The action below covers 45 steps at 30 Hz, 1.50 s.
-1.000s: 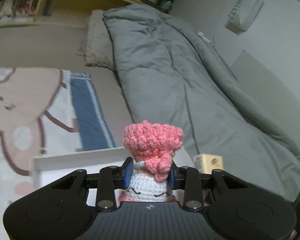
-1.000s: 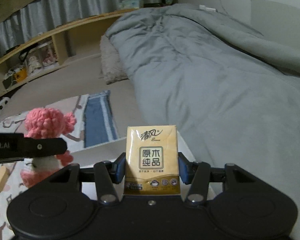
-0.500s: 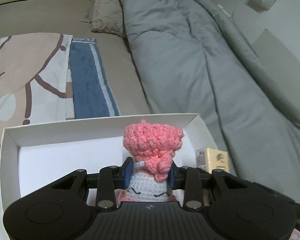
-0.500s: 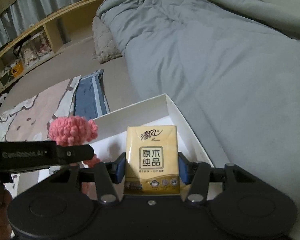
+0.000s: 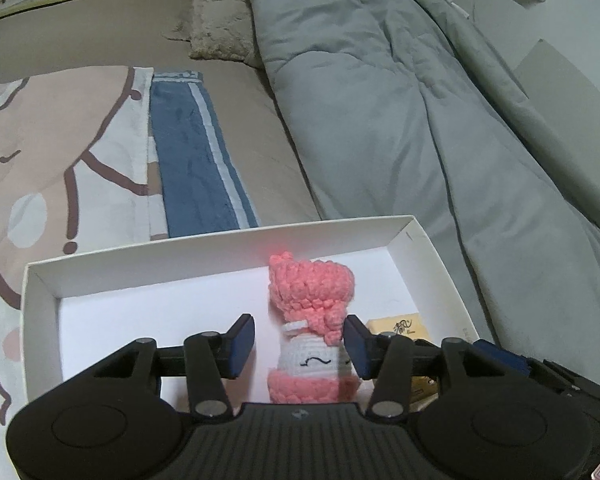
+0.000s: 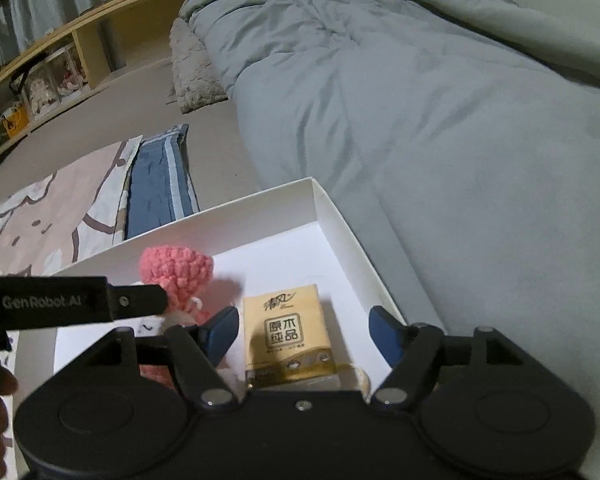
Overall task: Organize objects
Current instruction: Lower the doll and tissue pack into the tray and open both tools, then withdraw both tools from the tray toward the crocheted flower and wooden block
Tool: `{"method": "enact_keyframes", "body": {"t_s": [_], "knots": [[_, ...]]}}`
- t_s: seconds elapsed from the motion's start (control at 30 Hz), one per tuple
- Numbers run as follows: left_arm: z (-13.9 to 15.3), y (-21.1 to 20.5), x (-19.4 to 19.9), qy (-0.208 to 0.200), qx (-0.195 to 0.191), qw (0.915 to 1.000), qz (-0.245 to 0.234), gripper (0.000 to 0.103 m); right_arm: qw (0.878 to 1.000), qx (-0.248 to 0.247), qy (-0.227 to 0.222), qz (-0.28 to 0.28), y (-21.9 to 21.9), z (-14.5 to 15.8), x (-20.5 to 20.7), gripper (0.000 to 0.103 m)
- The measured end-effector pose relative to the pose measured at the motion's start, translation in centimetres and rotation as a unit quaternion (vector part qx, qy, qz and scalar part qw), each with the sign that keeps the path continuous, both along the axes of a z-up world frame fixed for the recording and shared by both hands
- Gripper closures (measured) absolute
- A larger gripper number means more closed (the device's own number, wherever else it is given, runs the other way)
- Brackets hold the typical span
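Fingers point(image 5: 244, 340) of left gripper point(image 5: 298, 344) spread apart in left wrist view, blue pads either side of crochet doll point(image 5: 310, 332). L pad clear of it; R pad just beside the pink curls, contact can't be told. Doll stands upright inside white box point(image 5: 220, 248), pink hair on top, white face w/ closed eyes toward cam, pink base. Tissue pack point(image 5: 396, 326) lies in box just R of doll, partly hidden behind R finger. Box sits on bed, cartoon-print blanket point(image 5: 40, 152) + blue towel point(image 5: 192, 152) beyond it, grey duvet point(image 5: 400, 100) to the R.

Right wrist view: right gripper point(image 6: 304, 330) also spread wide, gaps both sides of tissue pack point(image 6: 288, 336), neither pad touching. Pack lies flat on box point(image 6: 340, 220) floor near R wall, printed face up. Crochet doll point(image 6: 176, 272) just L of pack, left gripper point(image 6: 136, 306) finger crossing in front of it. Grey duvet point(image 6: 420, 100) fills the R side.
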<state>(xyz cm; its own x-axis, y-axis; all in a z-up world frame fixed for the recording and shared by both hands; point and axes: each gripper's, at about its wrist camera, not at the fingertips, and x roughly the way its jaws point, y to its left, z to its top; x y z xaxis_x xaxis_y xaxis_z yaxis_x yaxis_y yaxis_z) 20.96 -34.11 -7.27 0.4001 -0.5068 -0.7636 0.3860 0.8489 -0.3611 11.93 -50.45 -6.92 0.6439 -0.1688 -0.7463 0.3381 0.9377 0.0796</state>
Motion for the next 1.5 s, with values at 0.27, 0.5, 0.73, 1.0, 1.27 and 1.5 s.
{"method": "enact_keyframes", "body": {"t_s": [0.27,0.5,0.73,1.0,1.27,1.5], "knots": [[1.4,1.1,-0.4,-0.009,0.001,1.0,0.001,0.052,1.0,-0.004,-0.008,0.002,0.5,0.7,-0.3,0.029],[3.1,2.5,-1.1,-0.025,0.008,0.9996,0.003,0.051,1.0,-0.013,-0.026,0.001,1.4,2.3,-1.2,0.024],[4.3,4.6,-2.2,-0.034,0.02,0.9992,0.01,0.051,0.999,-0.022,-0.036,-0.001,2.5,3.8,-2.5,0.022],[5.7,7.0,-4.0,-0.046,0.03,0.9984,0.01,0.044,0.999,-0.03,-0.042,-0.005,3.6,5.6,-4.1,0.021],[6.7,9.5,-5.8,-0.055,0.038,0.9976,0.018,0.022,0.998,-0.056,-0.033,0.002,5.0,6.5,-6.2,0.015],[7.4,11.3,-7.6,-0.072,0.044,0.9963,0.02,0.002,0.997,-0.059,-0.039,0.003,5.9,7.3,-8.3,0.004]]}}
